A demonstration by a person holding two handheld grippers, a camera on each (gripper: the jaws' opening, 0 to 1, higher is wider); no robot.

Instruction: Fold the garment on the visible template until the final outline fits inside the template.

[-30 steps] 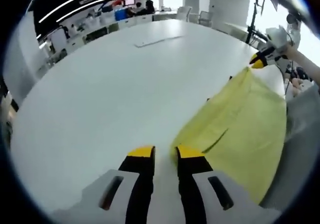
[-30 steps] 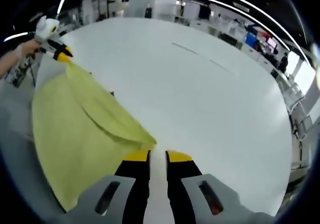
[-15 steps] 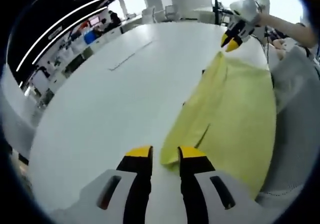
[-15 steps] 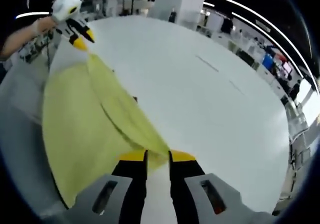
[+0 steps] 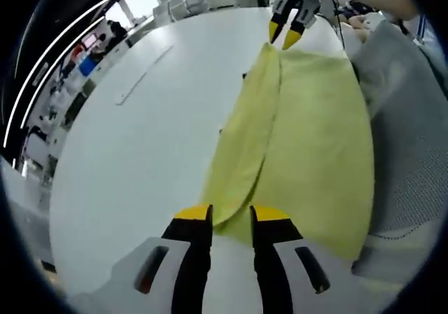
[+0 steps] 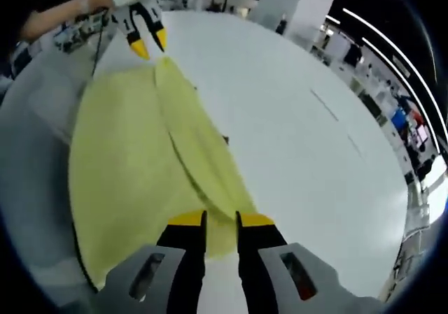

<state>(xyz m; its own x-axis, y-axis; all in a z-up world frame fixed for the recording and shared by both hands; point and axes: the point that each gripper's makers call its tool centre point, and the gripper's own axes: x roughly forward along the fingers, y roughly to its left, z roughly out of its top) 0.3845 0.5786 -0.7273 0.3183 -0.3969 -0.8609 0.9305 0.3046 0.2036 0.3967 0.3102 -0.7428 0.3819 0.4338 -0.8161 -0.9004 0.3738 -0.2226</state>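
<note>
A yellow garment (image 5: 308,132) lies stretched lengthwise over the near edge of the white table (image 5: 140,153), folded along a long crease. My left gripper (image 5: 231,212) is shut on its near corner, and the far corner is pinched by my right gripper (image 5: 288,38). In the right gripper view the same garment (image 6: 126,160) runs from my right gripper (image 6: 220,219), shut on one end, up to the left gripper (image 6: 149,45) at the other end. A small dark mark (image 6: 225,139) shows at the cloth's table-side edge.
A thin grey line (image 5: 143,76) is drawn on the table beyond the cloth, also visible as the line (image 6: 329,108). The person's grey clothing (image 5: 409,146) borders the garment on the table-edge side. Office desks and chairs stand past the table's far rim.
Both views have swung round, so the garment now runs straight away from each gripper toward the other. The cloth looks pulled tauter and flatter. Both grips are unchanged.
</note>
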